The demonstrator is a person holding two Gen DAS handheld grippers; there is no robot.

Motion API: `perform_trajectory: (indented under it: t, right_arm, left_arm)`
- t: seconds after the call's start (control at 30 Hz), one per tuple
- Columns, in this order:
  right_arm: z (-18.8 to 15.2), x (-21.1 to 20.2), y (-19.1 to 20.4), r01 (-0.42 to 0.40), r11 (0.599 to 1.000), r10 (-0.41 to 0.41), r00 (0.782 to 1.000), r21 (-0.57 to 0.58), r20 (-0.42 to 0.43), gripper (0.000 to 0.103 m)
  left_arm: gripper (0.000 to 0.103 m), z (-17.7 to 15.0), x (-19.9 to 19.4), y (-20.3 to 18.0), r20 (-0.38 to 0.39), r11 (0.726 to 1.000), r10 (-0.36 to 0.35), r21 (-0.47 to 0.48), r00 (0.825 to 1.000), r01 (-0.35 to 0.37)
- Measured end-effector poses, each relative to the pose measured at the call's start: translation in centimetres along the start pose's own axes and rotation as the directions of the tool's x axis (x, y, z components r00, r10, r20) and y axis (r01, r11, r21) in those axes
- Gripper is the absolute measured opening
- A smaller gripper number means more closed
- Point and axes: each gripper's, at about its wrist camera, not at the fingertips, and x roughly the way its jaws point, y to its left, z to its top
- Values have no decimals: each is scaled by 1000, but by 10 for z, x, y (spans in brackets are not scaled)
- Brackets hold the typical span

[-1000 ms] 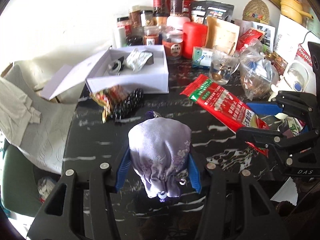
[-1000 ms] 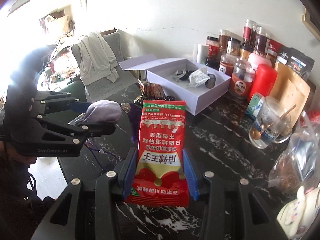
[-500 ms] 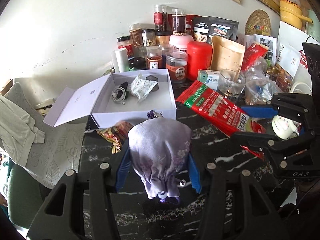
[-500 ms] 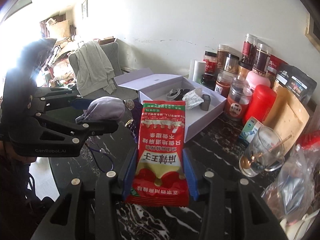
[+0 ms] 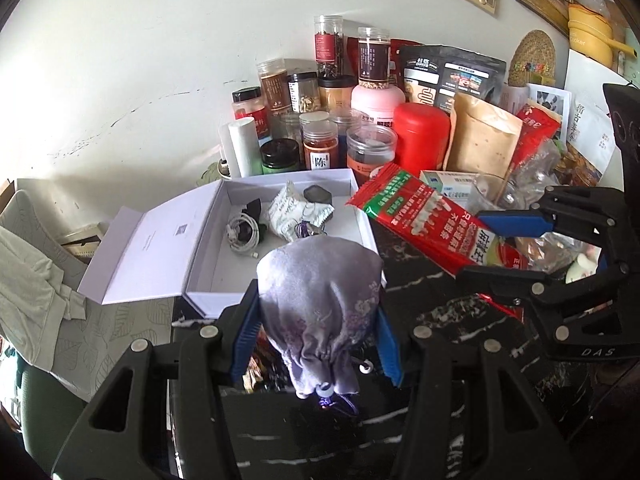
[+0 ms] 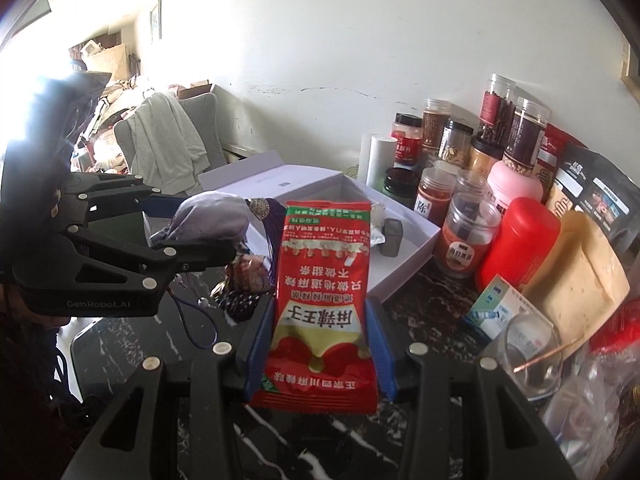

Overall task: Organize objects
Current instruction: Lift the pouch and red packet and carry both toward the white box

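Above white cardboard box (image 5: 280, 236): left tongs (image 5: 316, 332) pinch soft lilac drawstring pouch (image 5: 320, 292); right tongs (image 6: 316, 344) clamp glossy red packet (image 6: 320, 300)

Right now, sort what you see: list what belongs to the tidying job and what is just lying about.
In the job:
- purple pouch, held in the left gripper
- red snack packet, held in the right gripper
- open white box, already holding a cable and small packets

Lying about:
- spice jars by the wall
- red canister
- brown paper bag
- glass cup

Left gripper (image 5: 316, 332) and right gripper (image 6: 316, 344) both raised, jaws clamped on loads.
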Motion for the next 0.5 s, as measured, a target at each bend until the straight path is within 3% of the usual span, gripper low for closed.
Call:
perform_trajectory:
  t: [0.5]
  right_arm:
    - [62, 66, -40, 14, 1000, -14, 1000, 23, 4, 45]
  left_arm:
    - [49, 67, 74, 48, 28, 999, 20, 31, 999, -20]
